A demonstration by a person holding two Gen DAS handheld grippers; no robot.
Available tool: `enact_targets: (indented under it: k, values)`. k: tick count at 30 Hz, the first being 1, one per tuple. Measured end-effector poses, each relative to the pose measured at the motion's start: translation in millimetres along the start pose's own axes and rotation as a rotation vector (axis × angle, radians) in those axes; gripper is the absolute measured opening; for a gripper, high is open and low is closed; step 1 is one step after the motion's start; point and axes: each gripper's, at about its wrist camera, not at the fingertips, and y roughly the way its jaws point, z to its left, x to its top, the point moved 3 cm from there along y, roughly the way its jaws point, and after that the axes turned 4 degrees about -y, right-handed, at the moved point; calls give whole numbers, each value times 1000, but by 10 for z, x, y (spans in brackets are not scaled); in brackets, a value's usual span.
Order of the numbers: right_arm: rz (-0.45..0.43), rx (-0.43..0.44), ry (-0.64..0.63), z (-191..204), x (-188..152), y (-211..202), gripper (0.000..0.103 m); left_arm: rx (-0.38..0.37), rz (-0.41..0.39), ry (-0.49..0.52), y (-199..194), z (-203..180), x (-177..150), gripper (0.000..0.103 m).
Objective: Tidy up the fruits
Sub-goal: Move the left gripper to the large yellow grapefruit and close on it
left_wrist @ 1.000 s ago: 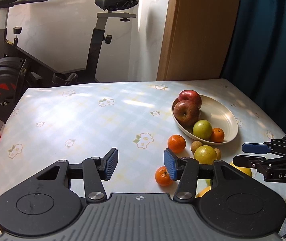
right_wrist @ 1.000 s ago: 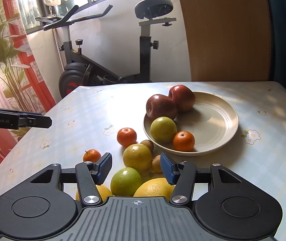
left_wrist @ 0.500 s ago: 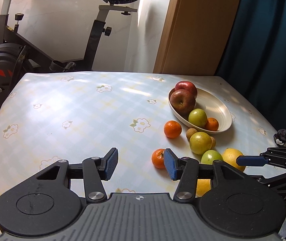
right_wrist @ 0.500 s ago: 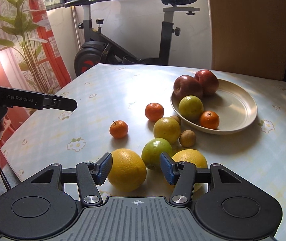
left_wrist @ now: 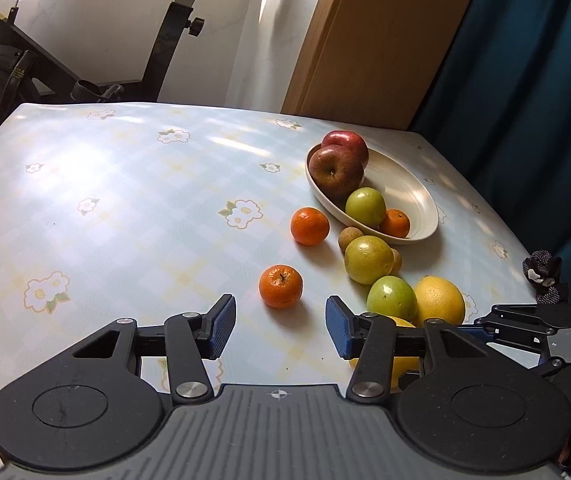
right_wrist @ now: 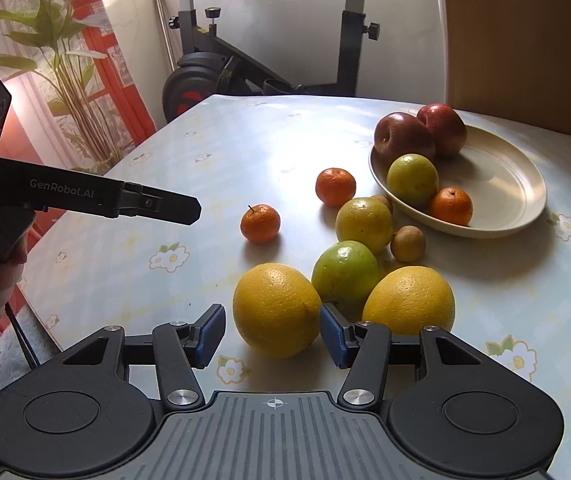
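A cream plate (left_wrist: 413,192) (right_wrist: 509,184) holds two red apples (left_wrist: 337,168), a green fruit and a small tangerine. Loose fruit lies in front of it: two tangerines (left_wrist: 280,286) (left_wrist: 309,226), green and yellow citrus, small brown fruits. My left gripper (left_wrist: 277,332) is open, just short of the nearer tangerine (right_wrist: 260,223). My right gripper (right_wrist: 271,336) is open, its jaws level with the near side of a large yellow orange (right_wrist: 277,308). A second yellow orange (right_wrist: 409,300) and a green fruit (right_wrist: 344,274) sit beside it.
The table (left_wrist: 125,200) has a flowered checked cloth. An exercise bike (right_wrist: 245,60) stands behind it, a plant (right_wrist: 57,60) at the left, a wooden panel and a blue curtain (left_wrist: 525,60) at the right. The left gripper shows in the right wrist view (right_wrist: 193,210).
Both grippers have pulled back and tilted down. The left one now faces the near tangerine; the right one now has the large yellow orange between its open fingers.
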Motion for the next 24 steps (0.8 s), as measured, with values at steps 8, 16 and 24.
enact_targets:
  k: [8,16,24]
  values:
    - [10,-10,-20,-10,-58,7,42,-86,56,-15,167,-135,-64,51]
    - [30,22,26,-46,-128,3,34,-179,115,-61,322,-234,-115,50]
    - [34,34,43,-69,-145,30,36,-246,178,-158,527,-216,-105,50]
